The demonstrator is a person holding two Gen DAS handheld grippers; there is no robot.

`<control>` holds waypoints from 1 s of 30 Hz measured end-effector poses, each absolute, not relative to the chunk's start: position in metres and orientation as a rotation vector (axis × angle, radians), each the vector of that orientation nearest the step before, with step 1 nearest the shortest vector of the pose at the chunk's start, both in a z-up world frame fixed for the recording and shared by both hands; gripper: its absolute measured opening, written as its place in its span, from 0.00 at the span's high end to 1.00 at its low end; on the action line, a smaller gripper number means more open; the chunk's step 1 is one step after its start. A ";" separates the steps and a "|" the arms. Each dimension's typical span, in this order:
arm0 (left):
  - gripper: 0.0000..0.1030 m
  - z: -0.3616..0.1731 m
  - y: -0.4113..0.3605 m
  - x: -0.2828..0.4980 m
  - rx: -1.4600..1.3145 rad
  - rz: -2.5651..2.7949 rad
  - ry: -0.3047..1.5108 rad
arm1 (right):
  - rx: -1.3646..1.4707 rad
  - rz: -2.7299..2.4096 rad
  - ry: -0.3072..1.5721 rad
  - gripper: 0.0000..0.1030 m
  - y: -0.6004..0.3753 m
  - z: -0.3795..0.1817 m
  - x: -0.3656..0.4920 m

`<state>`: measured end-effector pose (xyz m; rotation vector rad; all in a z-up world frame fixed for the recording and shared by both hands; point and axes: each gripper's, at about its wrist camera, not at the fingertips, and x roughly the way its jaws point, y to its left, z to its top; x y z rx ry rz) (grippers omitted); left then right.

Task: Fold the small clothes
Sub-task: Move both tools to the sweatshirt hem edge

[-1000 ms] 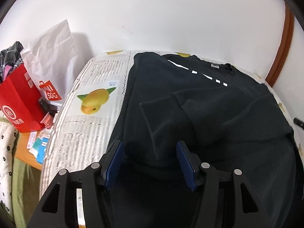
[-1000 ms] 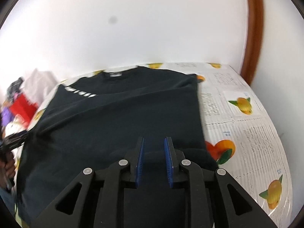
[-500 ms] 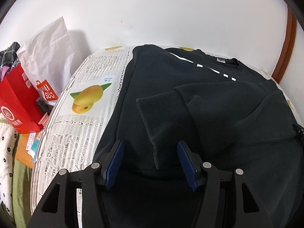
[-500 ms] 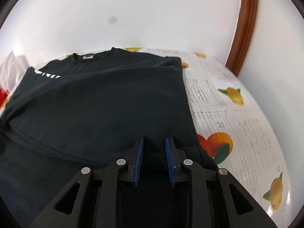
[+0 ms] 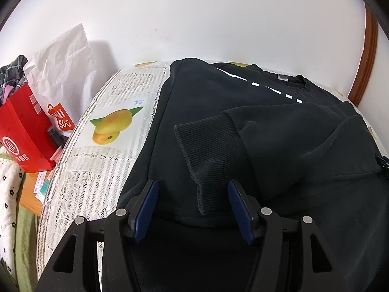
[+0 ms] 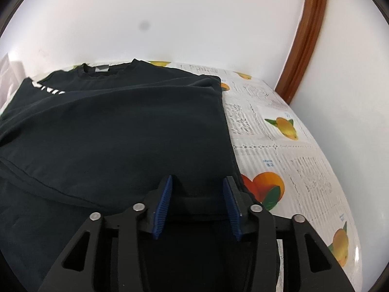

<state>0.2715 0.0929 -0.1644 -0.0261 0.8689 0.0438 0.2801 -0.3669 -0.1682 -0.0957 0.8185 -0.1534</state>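
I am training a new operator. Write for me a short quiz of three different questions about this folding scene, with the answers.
1. True or false: the right gripper is shut on the black long-sleeved sweatshirt.
2. Which part of the sweatshirt lies between the fingers of the left gripper? A collar, B ribbed sleeve cuff, C label.
3. Fill in: the red paper bag stands beside the ____ paper bag.

Key: 1 false, its jaws are open; 2 B; 3 white.

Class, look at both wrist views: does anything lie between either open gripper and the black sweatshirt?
Nothing visible does. The left gripper sits open over the ribbed cuff, and the right gripper is open at the black sweatshirt near its right edge.
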 end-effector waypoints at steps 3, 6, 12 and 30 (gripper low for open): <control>0.42 -0.165 0.094 0.272 -0.033 0.041 0.873 | -0.004 -0.122 0.830 0.50 -0.381 -0.169 0.282; 0.42 -0.165 0.094 0.272 -0.030 0.041 0.874 | -0.018 -0.128 0.832 0.50 -0.377 -0.170 0.282; 0.40 -0.166 0.094 0.272 -0.034 0.031 0.883 | -0.019 -0.128 0.833 0.50 -0.376 -0.170 0.283; 0.38 -0.153 0.097 0.257 -0.072 0.001 0.888 | -0.066 -0.124 0.834 0.49 -0.372 -0.154 0.261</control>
